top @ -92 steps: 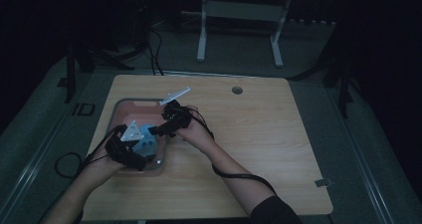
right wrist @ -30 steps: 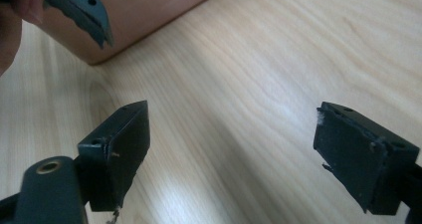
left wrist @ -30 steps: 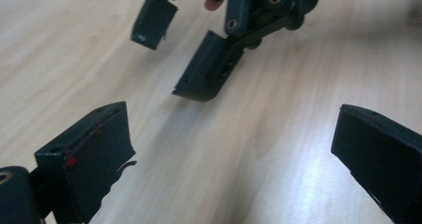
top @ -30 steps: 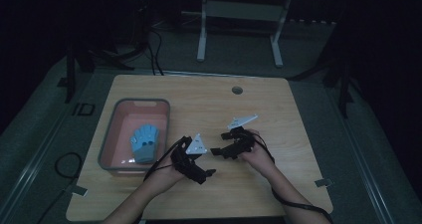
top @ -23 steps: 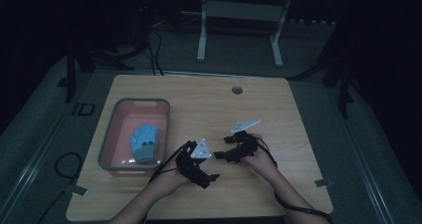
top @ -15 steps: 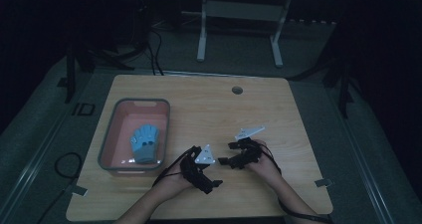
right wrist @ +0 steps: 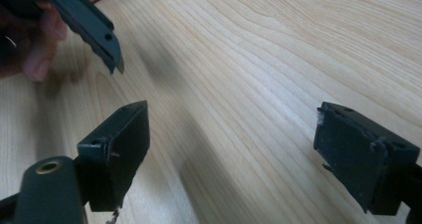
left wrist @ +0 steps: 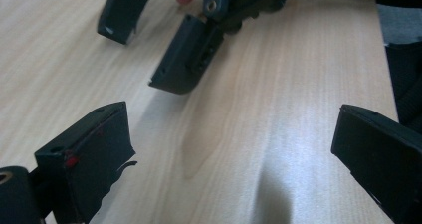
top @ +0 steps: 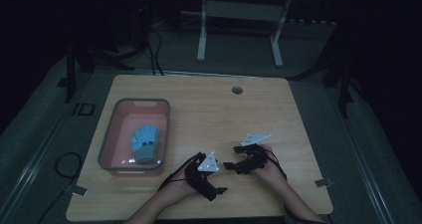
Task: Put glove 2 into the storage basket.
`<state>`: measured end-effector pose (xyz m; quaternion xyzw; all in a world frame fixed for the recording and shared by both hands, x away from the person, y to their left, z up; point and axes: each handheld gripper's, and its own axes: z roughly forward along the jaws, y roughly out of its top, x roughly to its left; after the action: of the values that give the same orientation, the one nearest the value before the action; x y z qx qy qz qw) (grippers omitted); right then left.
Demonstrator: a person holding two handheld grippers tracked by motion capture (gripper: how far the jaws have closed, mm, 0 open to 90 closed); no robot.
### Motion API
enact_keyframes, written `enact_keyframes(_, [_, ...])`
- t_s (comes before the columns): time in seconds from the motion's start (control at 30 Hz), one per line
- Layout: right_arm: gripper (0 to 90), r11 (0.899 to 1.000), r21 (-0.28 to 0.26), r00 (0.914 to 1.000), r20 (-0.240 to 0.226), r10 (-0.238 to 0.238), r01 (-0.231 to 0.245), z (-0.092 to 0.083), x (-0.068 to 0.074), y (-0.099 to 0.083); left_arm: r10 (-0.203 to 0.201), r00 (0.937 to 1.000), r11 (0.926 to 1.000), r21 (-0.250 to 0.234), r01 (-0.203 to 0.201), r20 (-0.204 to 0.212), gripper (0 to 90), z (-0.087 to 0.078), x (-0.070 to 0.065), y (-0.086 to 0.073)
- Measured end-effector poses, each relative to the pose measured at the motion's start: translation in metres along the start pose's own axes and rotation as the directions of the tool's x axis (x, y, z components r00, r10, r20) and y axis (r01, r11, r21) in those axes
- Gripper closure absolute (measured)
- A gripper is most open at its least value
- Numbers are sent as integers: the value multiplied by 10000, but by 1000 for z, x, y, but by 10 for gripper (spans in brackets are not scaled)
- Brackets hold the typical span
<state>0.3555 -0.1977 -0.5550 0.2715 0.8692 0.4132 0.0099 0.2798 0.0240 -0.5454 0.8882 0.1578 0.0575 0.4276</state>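
With the blue glove (top: pixel 143 143) lying in the pink tray (top: pixel 108 137), well apart from both pairs of jaws, the left gripper (top: pixel 213 183) and right gripper (top: pixel 234 166) faced each other over bare bench (top: pixel 209 114), jaws wide and empty, so the placing looked finished and resting them seemed next.

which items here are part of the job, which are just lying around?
Job:
- blue glove, lying in the pink bin
- left hand-held gripper, open, empty
- right hand-held gripper, open, empty

Lying about:
- wooden table with its round grommet hole
- white frame stand on the floor beyond
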Motion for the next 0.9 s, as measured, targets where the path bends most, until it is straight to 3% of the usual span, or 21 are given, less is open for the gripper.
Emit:
enact_keyframes(0.27, [146,9999,-113,9999,-52,96,-97,-6,-2,-10,121,9999,9999,-3,-121,113,29,4,-3,-7])
enact_keyframes(0.43, [143,9999,-38,9999,6,-168,168,-8,1,-16,226,9996,9997,53,-227,165,29,6,-5,-9])
enact_keyframes(0.6, [143,9977,-570,9991,258,-339,353,-15,3,-21,265,9996,9996,-57,-264,125,29,6,-7,-10])
enact_keyframes(0.77, [142,9941,-1063,9994,279,-204,233,-21,1,-25,387,9993,9992,-129,-387,3,29,5,-9,-12])
enact_keyframes(0.9, [142,9931,-1123,9985,465,-278,329,-23,3,-27,475,9988,9987,-198,-478,-123,29,2,-15,-16])
